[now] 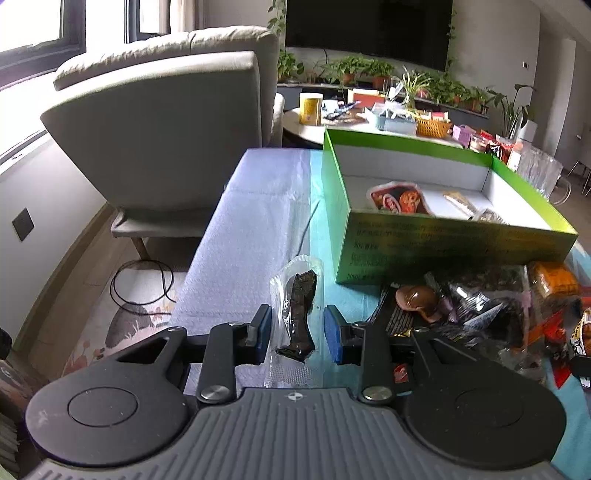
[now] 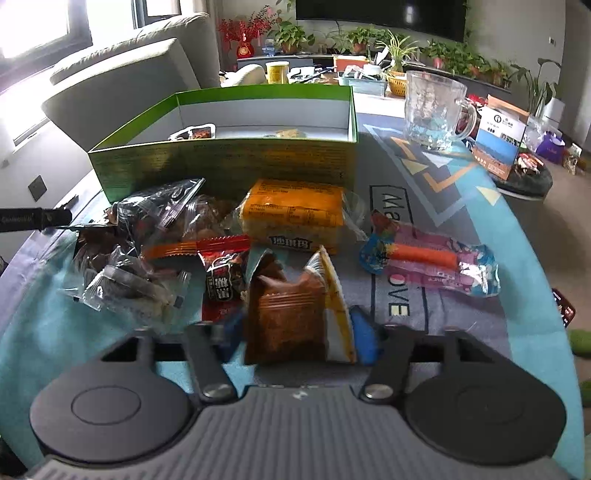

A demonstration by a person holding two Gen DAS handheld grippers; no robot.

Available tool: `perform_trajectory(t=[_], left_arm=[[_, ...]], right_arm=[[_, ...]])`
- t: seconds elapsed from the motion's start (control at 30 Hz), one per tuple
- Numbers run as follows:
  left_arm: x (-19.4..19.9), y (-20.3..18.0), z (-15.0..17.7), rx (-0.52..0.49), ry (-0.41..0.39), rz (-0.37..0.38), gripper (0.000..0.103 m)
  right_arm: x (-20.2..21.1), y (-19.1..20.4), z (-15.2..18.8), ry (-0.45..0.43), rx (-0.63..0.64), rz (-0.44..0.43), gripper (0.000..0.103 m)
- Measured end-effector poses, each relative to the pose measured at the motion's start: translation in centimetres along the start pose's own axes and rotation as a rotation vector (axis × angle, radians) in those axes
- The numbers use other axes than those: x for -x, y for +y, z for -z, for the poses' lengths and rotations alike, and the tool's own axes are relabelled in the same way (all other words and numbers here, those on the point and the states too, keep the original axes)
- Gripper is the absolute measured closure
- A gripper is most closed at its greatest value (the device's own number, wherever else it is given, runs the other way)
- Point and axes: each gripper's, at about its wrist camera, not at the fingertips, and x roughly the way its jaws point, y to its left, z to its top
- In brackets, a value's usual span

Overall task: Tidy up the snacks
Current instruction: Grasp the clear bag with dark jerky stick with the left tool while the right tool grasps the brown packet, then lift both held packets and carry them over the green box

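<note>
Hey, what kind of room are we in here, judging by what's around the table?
Most likely a home living room. A grey upholstered armchair stands beside the table, a large wall-mounted television hangs at the far end, and a row of potted houseplants lines the low shelf beneath it.

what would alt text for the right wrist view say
The right gripper brackets a brown snack packet on a blue table mat, amid scattered wrapped snacks. Behind stand an open green box holding a few snacks, and a glass mug.
</note>
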Motion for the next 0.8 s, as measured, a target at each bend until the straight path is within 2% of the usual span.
perform_trajectory(t=[0.13,0.33,0.37,0.4,0.5,0.6,0.73,0.8], left_arm=[[1.3,-0.4,-0.7,-0.010,-0.041,0.007,0.074],[3.8,-1.6,-2.0,-0.029,-0.120,0.028,0.074],[4.1,-1.9,-2.3,-0.033,-0.132,0.033,0.074],[4.4,-2.2,-2.6,-0.040,-0.146,0.041,0.074],[4.7,-3.1,-3.4,-0.058,-0.167,0.062,0.074],[4.6,-4.0,-3.7,-0.069,-0.175,0.072,0.074],[4.5,-4.4,-3.6,-0.072,-0.171,0.078,0.074],[4.5,-4.4,-3.7,-0.066,-0.170,0.077,0.074]], right_arm=[[0.7,-1.1,-0.3,-0.009,-0.072,-0.020,0.053],[3.1,-1.5,-1.2,-0.092,-0.101,-0.034,0.055],[3.4,-1.5,-1.4,-0.111,-0.100,-0.036,0.066],[3.7,-1.5,-1.7,-0.120,-0.098,-0.045,0.082],[4.0,-1.6,-2.6,-0.143,-0.110,-0.079,0.083],[3.6,-1.2,-2.5,-0.128,-0.070,-0.057,0.083],[2.7,-2.7,-1.1,-0.077,-0.117,-0.048,0.070],[2.3,-3.9,-0.3,-0.057,-0.156,-0.045,0.045]])
